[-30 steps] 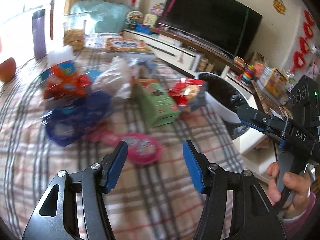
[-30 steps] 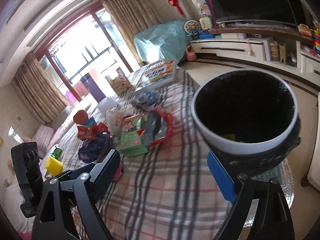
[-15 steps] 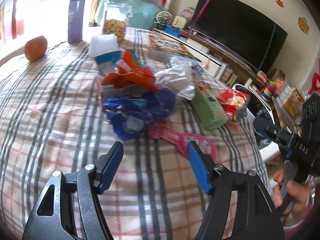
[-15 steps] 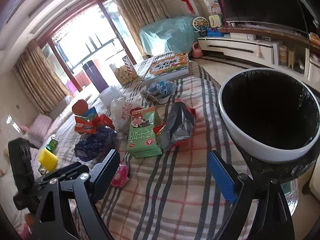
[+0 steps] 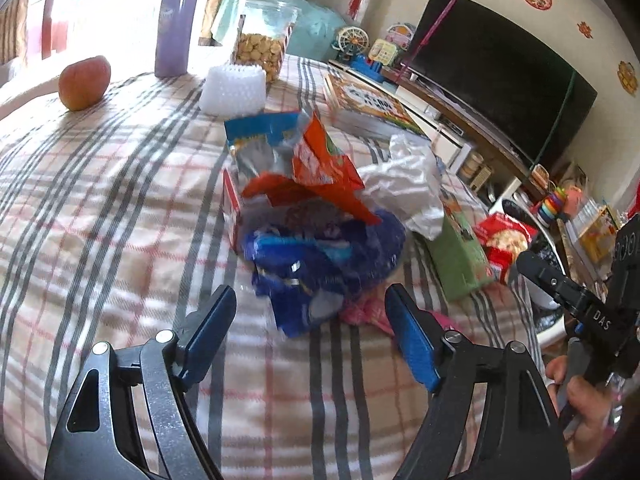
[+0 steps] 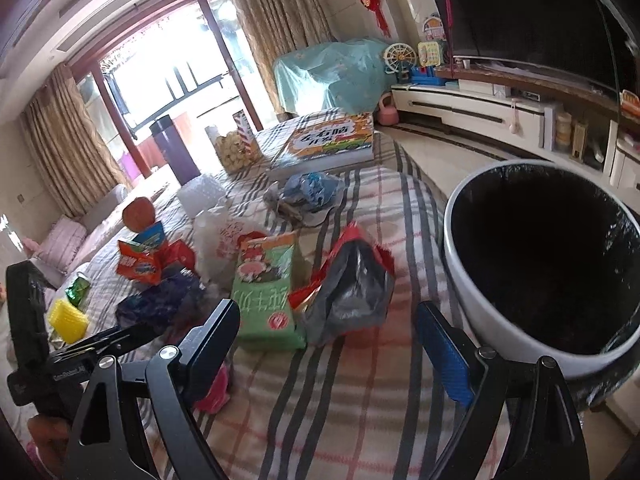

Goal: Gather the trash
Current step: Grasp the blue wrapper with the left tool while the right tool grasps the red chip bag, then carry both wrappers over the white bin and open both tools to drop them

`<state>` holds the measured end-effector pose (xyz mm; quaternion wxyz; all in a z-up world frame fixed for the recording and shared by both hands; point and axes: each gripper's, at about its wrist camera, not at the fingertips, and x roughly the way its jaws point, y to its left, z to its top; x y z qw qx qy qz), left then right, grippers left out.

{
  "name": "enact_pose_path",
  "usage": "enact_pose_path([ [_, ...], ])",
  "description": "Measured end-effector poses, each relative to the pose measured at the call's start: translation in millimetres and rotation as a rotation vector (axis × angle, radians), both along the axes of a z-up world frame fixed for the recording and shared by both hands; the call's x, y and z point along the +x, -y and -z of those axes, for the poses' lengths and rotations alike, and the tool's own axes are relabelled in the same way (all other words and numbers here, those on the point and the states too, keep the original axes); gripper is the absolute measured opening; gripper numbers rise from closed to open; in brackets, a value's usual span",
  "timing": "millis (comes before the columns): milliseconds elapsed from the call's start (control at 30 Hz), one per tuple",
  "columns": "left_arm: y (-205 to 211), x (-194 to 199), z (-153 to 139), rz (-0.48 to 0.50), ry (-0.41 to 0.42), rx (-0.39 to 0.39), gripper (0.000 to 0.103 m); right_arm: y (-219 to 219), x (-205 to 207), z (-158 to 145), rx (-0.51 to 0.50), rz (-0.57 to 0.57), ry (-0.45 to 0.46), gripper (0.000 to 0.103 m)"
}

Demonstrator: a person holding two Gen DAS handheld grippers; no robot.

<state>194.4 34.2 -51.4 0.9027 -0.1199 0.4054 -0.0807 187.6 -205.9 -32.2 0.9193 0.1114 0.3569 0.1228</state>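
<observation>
Since the earlier frame we have swung both claws in over the litter, and the blue wrapper point(image 5: 320, 264) now sits just ahead of the left claw point(image 5: 310, 322), whose jaws are opening with nothing between them yet. The right claw point(image 6: 328, 344) stands wide apart and empty, facing the red-and-silver bag point(image 6: 348, 284) and green packet point(image 6: 266, 288). All this trash lies in a loose heap on the plaid counter point(image 5: 100, 208), with the black-lined bin point(image 6: 540, 264) just off its edge. We judge the wrappers light, soft and crinkly, likely slick, so a pinch on a crumpled fold or raised edge should hold best. The blue one is glossy and crumpled, with an orange bag point(image 5: 320, 168) resting on top of it.
</observation>
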Motion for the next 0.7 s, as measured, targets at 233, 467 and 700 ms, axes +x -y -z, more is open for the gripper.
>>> enact_pose_path([
  [233,3,5,1,0.022,0.016,0.013,0.049,-5,14,12,-0.023,-0.015,-0.030,0.038],
  [467,10,-9,-8,0.038,0.054,0.041,0.038,2,-2,7,-0.011,-0.018,0.001,0.018],
  [700,18,-23,-24,0.061,0.091,0.012,0.038,16,-19,-6,0.022,-0.003,0.030,0.016],
])
